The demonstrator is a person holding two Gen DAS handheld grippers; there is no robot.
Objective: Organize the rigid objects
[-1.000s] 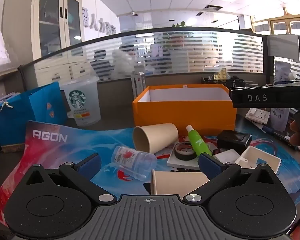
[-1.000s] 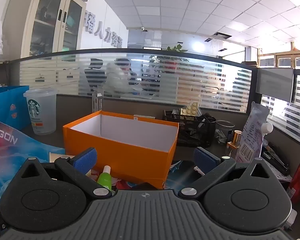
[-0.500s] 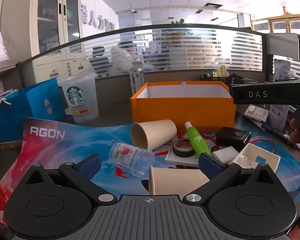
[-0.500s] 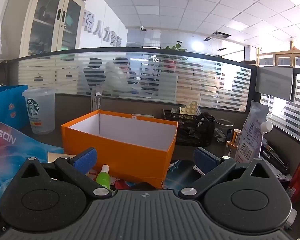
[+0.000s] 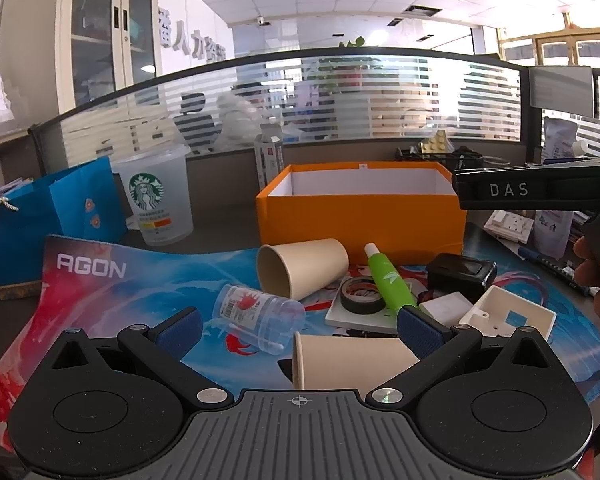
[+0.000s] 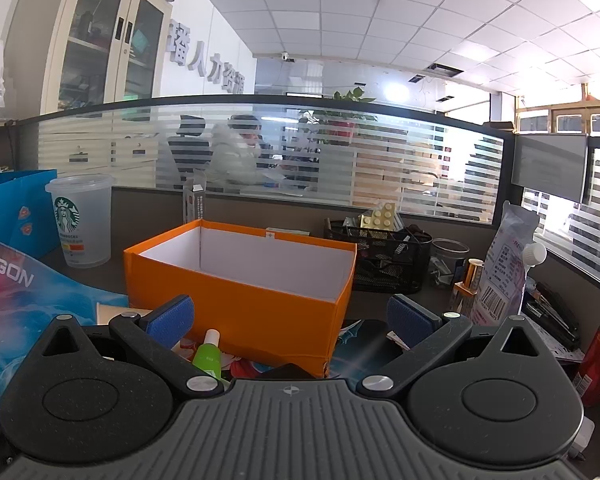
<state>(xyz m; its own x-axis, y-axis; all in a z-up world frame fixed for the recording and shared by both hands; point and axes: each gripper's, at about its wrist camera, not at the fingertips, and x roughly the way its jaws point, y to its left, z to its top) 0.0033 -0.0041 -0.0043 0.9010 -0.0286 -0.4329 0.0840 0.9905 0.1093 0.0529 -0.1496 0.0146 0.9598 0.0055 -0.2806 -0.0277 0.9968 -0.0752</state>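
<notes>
The nearest paper cup [image 5: 354,362] lies on its side on the worktop [image 5: 220,240], long axis running left to right, mouth to the left, right between the spread fingers of my left hand-held gripper [image 5: 298,326]. My right hand-held gripper [image 6: 290,318], also spread and empty, hangs farther off, facing the orange box [image 6: 260,308]. So I judge the left takes this cup.

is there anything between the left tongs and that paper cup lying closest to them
Nothing visible. The left tongs are open, and the near paper cup lies on its side right between the fingers. The clear plastic bottle lies just beyond to the left, not in the path.
</notes>
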